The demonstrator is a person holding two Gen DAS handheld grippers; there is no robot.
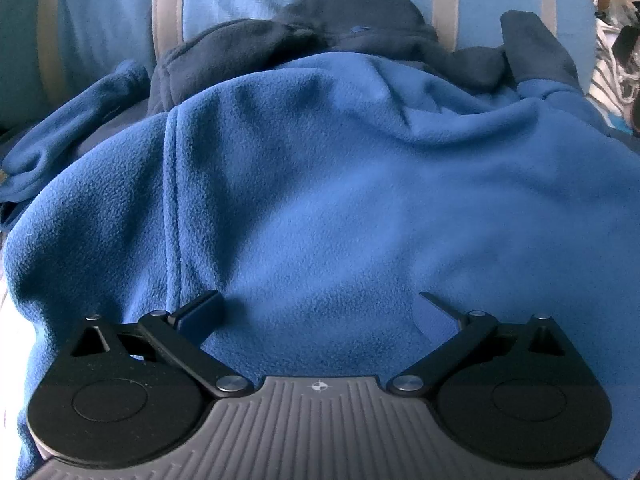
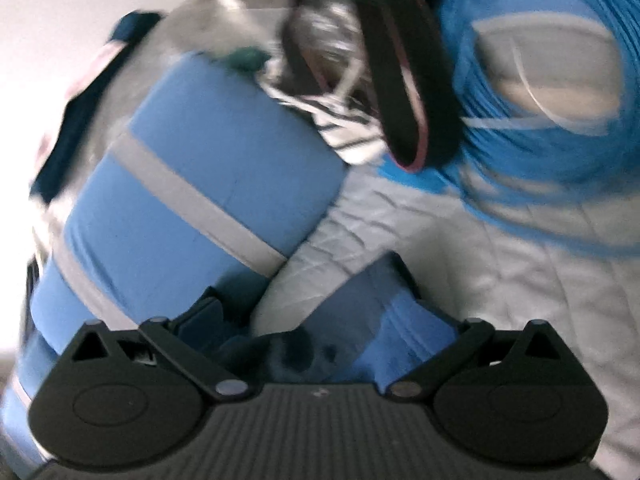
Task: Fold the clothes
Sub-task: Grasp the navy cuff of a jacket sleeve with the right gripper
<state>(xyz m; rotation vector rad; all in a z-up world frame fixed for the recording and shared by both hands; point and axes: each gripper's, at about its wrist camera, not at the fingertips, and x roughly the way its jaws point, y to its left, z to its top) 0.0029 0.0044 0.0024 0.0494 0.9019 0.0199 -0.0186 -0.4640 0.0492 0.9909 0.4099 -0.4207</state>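
Observation:
A blue fleece jacket point(image 1: 320, 184) with a dark navy hood point(image 1: 344, 32) and a navy cuff point(image 1: 536, 48) lies spread out and fills the left wrist view. One blue sleeve point(image 1: 76, 124) trails off to the left. My left gripper point(image 1: 320, 306) is open just above the jacket's near part, and its fingertips point(image 1: 204, 306) stand wide apart over the fabric. In the blurred right wrist view my right gripper point(image 2: 328, 320) is also open. A bunched blue and navy part of the fleece point(image 2: 384, 320) lies between its spread fingers.
Blue pillows with grey stripes point(image 1: 224, 4) stand behind the jacket, and one pillow point(image 2: 200, 184) is at the left of the right wrist view. A white quilted bedcover point(image 2: 500, 264) lies underneath. A blue woven basket point(image 2: 540, 80), a black strap point(image 2: 400, 80) and striped cloth point(image 2: 348, 132) are at the far right.

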